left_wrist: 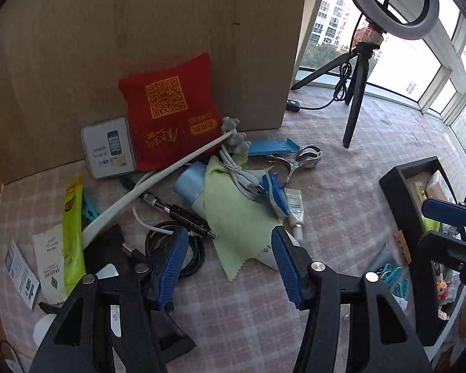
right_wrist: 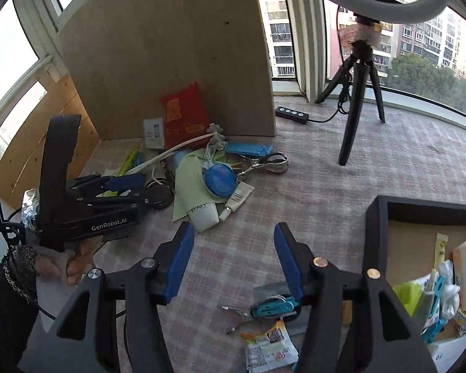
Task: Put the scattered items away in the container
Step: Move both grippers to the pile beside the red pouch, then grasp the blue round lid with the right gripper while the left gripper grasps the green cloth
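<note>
Checked cloth worktop (right_wrist: pixel 295 186) by window: black container (right_wrist: pixel 376 233) at right part-filled; big heap (left_wrist: pixel 220 180) near red pouch (left_wrist: pixel 171 108) remains. Left gripper (left_wrist: pixel 230 261) and right gripper (right_wrist: pixel 233 258) fingers released, empty.

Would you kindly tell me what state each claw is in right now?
Left claw: open, holding nothing, above the green cloth.
Right claw: open, holding nothing, over bare tablecloth.
</note>
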Action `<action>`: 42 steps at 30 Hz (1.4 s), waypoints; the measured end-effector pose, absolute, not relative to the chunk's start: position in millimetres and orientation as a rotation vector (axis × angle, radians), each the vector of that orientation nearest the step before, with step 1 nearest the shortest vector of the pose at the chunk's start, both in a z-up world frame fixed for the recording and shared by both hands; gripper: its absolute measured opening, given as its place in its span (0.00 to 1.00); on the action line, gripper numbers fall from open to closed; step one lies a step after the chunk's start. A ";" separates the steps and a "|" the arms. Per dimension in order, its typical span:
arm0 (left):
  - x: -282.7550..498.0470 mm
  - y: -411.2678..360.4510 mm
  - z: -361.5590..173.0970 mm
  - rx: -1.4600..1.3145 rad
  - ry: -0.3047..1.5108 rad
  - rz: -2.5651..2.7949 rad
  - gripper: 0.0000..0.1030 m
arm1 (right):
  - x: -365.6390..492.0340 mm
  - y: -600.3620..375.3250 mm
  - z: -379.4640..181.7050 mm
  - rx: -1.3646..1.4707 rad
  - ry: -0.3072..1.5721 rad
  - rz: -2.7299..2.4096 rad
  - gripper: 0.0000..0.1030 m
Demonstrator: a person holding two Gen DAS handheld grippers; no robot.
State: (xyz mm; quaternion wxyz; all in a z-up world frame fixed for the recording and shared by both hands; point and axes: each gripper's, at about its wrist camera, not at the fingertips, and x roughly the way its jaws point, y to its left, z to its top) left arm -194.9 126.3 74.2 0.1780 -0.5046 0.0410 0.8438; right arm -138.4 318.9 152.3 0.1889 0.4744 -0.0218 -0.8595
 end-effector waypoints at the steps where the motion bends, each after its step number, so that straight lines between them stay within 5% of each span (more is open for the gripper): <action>1: -199.6 127.0 71.9 -1.429 0.132 2.380 0.52 | -147.3 308.5 146.8 1.337 -0.043 -2.404 0.51; 22: -235.0 141.7 35.3 -1.452 0.229 2.311 0.51 | -216.3 261.9 68.7 1.431 0.075 -2.257 0.51; 25: -235.6 146.0 37.0 -1.432 0.256 2.315 0.44 | -221.3 261.3 62.9 1.441 0.123 -2.268 0.51; 28: -234.1 147.9 40.7 -1.391 0.300 2.343 0.26 | -224.9 260.0 58.9 1.441 0.156 -2.272 0.51; 30: -236.1 146.4 42.0 -1.404 0.268 2.321 0.02 | -226.7 257.8 58.0 1.435 0.154 -2.257 0.51; 36: -236.3 146.0 41.6 -1.404 0.252 2.317 0.02 | -227.9 241.2 60.7 1.365 0.264 -2.274 0.51; 40: -233.8 144.8 41.8 -1.407 0.225 2.300 0.02 | -241.8 250.4 59.3 1.412 0.151 -2.270 0.47; 42: -230.3 143.0 42.0 -1.410 0.201 2.287 0.02 | -245.4 262.8 58.1 1.452 0.056 -2.262 0.24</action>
